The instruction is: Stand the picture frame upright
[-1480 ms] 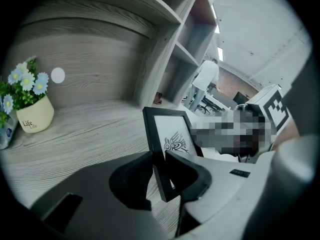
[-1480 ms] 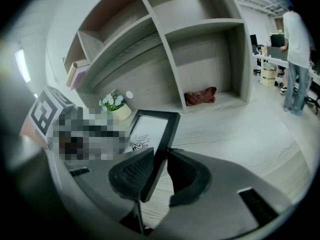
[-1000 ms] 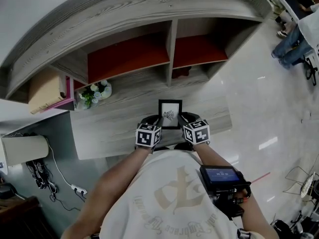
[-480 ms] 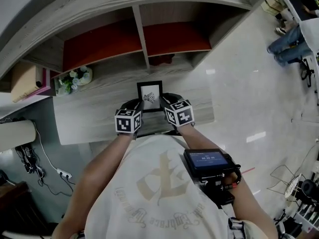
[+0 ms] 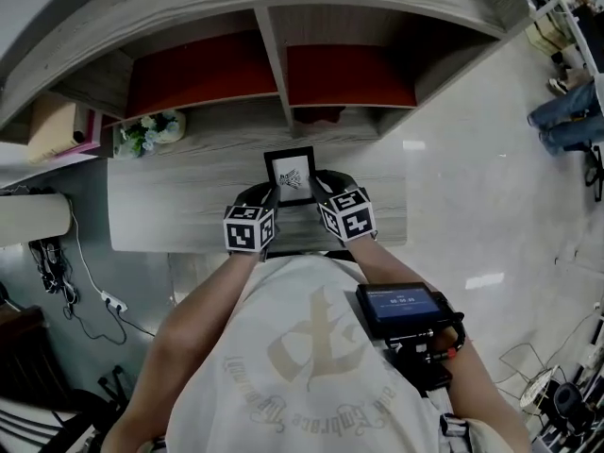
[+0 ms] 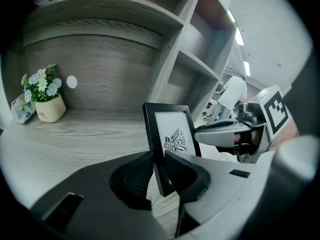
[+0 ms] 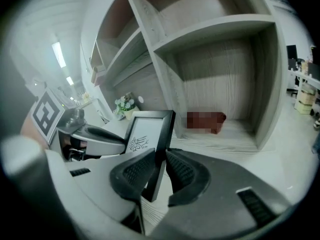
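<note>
- Black-edged rectangular picture frame (image 5: 291, 176) with a white print of a dark line drawing stands close to upright over the grey wood-grain tabletop (image 5: 170, 206), its print facing the person.
- It sits near the middle of the tabletop, in front of the divider of the grey wooden shelf unit with red back panels (image 5: 274, 64).
- Left hand-held gripper (image 5: 267, 196) has its jaws part-closed on the frame's left side bar, low down, with the pads pressing on front and back.
- Right hand-held gripper (image 5: 322, 186) grips the frame's right side bar in the same way; its jaws have just been closing, with that bar between them.
- The frame's bottom edge is hidden behind the jaws in both gripper views, so it may or may not be touching the tabletop.
- Small pale pot of white and blue flowers (image 5: 146, 132) stands well apart, at the far left of the tabletop by the shelf unit.
</note>
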{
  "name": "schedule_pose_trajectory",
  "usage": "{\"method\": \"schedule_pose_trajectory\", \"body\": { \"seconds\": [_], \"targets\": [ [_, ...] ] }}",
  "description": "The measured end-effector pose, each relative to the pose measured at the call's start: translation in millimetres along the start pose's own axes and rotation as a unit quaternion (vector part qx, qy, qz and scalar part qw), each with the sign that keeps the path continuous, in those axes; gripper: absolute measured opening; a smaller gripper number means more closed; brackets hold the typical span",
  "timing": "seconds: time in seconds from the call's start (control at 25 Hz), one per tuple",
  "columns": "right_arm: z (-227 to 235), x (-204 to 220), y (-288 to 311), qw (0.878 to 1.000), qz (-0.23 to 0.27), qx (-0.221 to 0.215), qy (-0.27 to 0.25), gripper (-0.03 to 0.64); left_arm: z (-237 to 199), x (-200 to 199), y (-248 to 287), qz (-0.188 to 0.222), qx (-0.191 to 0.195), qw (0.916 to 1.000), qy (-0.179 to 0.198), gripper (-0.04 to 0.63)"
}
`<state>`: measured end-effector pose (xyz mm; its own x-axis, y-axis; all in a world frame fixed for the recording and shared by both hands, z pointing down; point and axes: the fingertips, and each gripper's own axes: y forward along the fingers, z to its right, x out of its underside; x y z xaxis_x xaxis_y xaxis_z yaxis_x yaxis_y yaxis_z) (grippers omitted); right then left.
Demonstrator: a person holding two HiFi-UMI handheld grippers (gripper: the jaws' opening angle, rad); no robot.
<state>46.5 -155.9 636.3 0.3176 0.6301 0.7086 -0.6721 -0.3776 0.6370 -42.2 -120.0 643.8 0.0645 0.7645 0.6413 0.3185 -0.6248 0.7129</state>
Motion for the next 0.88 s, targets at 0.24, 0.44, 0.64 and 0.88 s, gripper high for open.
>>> {"method": "schedule_pose_trajectory", "body": {
  "seconds": [0.24,0.44,0.64,0.88],
  "targets": [
    [10.2,-11.4,1.0,1.0,0.017,-0.012,-0.021,0.061,-0.8,-9.5,11.4,0.017,-0.017,0.9997,0.009,0.081],
    [17.4,-16.9,5.7,0.999,0.028,-0.017,-0.027,0.061,-1.8,-16.2,16.7,0.021,-0.026,0.9991,0.025,0.081],
    [23.1,-25.8,12.3,0.999,0.037,-0.017,-0.032,0.06,-6.6,-24.4,23.1,0.025,-0.034,0.9984,0.037,0.08],
    [29.6,-28.3,20.9,0.998,0.049,-0.014,-0.024,0.055,-14.0,-32.0,31.9,0.028,-0.047,0.9971,0.052,0.078]
  ]
}}
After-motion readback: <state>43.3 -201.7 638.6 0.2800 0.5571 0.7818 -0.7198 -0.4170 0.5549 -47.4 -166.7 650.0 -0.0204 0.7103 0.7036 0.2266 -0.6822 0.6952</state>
